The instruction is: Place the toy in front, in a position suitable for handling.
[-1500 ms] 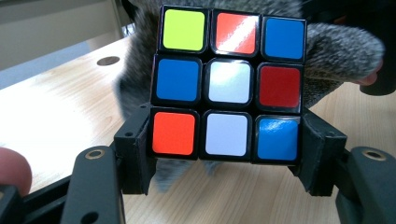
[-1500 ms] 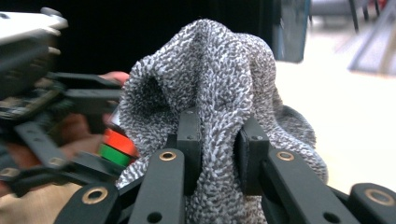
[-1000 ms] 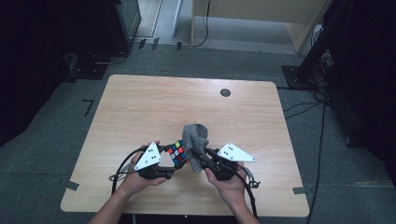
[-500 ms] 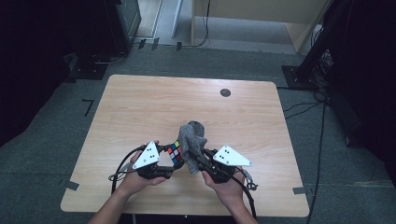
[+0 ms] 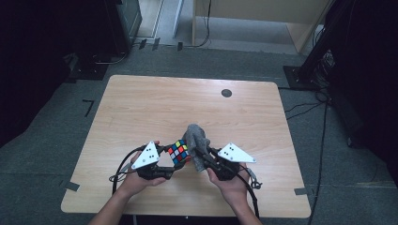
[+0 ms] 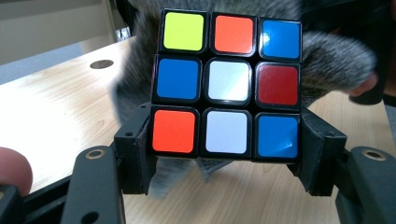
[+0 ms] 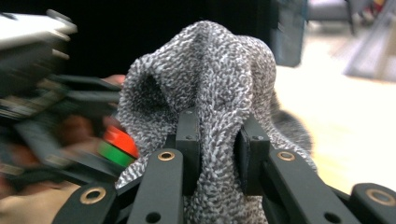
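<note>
Since a second ago little has shifted: the left tool (image 5: pixel 174 161) still pinches the multicoloured plastic puzzle cube (image 6: pixel 228 84). The right tool (image 7: pixel 218 151), clamped on the speckled grey knitted cloth (image 7: pixel 219 88), stays against the cube, so wiping looks ongoing.

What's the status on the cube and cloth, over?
Left gripper clamps puzzle cube. Right gripper pinches grey cloth beside it. Nothing in the way.

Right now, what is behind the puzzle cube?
In the left gripper view, the grey cloth sits right behind the puzzle cube, with bare table beyond. The cube's rear faces are covered.
</note>
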Available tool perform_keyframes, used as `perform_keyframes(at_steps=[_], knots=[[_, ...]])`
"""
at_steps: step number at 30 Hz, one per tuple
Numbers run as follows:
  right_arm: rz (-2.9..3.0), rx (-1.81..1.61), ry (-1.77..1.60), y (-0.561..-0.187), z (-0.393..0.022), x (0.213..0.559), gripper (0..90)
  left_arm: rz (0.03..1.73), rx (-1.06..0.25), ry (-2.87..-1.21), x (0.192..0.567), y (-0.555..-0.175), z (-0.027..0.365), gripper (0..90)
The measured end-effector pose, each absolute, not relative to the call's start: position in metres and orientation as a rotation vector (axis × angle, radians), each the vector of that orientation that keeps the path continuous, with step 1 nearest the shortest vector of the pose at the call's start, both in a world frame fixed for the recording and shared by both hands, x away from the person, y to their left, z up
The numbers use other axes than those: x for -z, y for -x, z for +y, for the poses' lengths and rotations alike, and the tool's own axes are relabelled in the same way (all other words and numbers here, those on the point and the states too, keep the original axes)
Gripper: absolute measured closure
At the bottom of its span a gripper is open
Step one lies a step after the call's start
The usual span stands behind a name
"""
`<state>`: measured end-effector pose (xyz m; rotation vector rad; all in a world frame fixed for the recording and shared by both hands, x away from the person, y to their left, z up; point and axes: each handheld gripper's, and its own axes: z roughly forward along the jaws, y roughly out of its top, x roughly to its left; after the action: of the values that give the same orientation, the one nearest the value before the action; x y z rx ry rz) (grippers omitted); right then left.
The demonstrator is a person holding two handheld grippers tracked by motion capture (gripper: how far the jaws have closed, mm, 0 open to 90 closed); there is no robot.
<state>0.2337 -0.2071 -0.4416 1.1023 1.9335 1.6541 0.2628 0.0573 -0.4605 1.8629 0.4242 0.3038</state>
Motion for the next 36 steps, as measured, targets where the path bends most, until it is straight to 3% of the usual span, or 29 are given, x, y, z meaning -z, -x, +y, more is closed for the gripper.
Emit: perform_keyframes(at_steps=[6, 12, 17, 23, 29, 36], knots=[[1.947, -1.696, -1.009, -0.225, -0.196, 0.432, 75.1, 0.420, -0.312, -1.885, 0.462, -0.261, 0.054, 34.2], [1.926, -1.689, -1.146, -0.235, -0.210, 0.446, 75.1, 0.427, -0.289, -1.853, 0.460, -0.263, 0.058, 34.2], [1.942, -1.716, -1.010, -0.225, -0.197, 0.433, 75.0, 0.425, -0.311, -1.881, 0.462, -0.262, 0.054, 34.2], [1.930, -1.675, -1.134, -0.234, -0.209, 0.444, 74.8, 0.428, -0.302, -1.856, 0.460, -0.263, 0.057, 34.2], [1.946, -1.701, -0.990, -0.223, -0.194, 0.433, 74.7, 0.422, -0.330, -1.893, 0.463, -0.261, 0.054, 34.2], [1.931, -1.714, -1.127, -0.232, -0.207, 0.444, 75.0, 0.419, -0.326, -1.882, 0.461, -0.261, 0.055, 34.2]])
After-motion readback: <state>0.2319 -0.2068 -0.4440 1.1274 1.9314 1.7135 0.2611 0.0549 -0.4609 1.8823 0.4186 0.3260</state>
